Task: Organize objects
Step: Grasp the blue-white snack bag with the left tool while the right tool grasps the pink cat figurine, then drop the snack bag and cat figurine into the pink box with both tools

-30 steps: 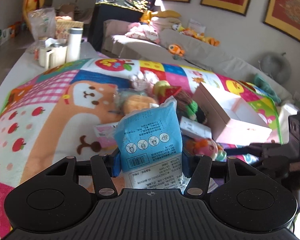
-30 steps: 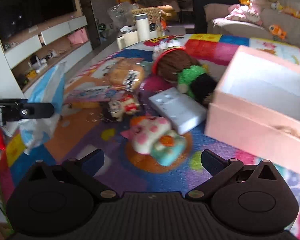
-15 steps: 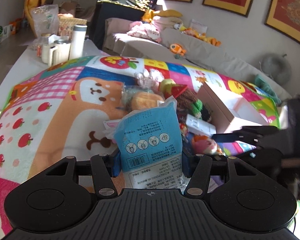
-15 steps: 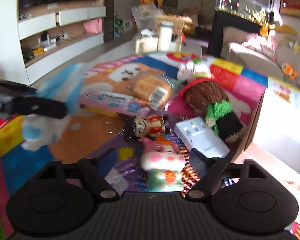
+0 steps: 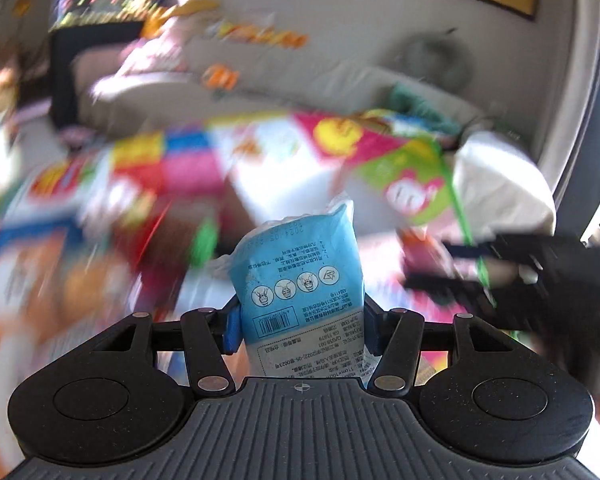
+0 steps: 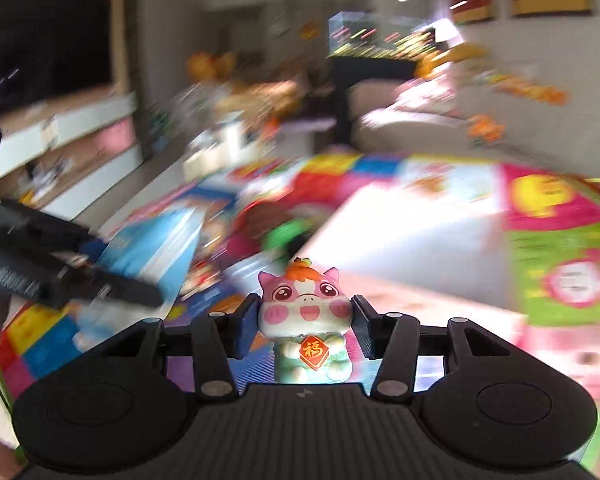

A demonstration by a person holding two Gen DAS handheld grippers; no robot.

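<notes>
Both gripper sets clamped: left gripper (image 5: 298, 322) on blue packet (image 5: 300, 280), right gripper (image 6: 304, 328) on pig figurine (image 6: 306, 320)

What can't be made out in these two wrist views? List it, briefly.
- Left wrist view: items on the colourful patchwork play mat smear into motion blur; none identifiable.
- Left wrist view: lower end of the blue-and-white printed plastic packet is hidden behind the left gripper body.
- Right wrist view: contents of the pale pink open box are blurred; the pink-faced ceramic cow figurine alone is sharp.

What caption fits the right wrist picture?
Right gripper clamps a pink toy above the blurred mat.
</notes>
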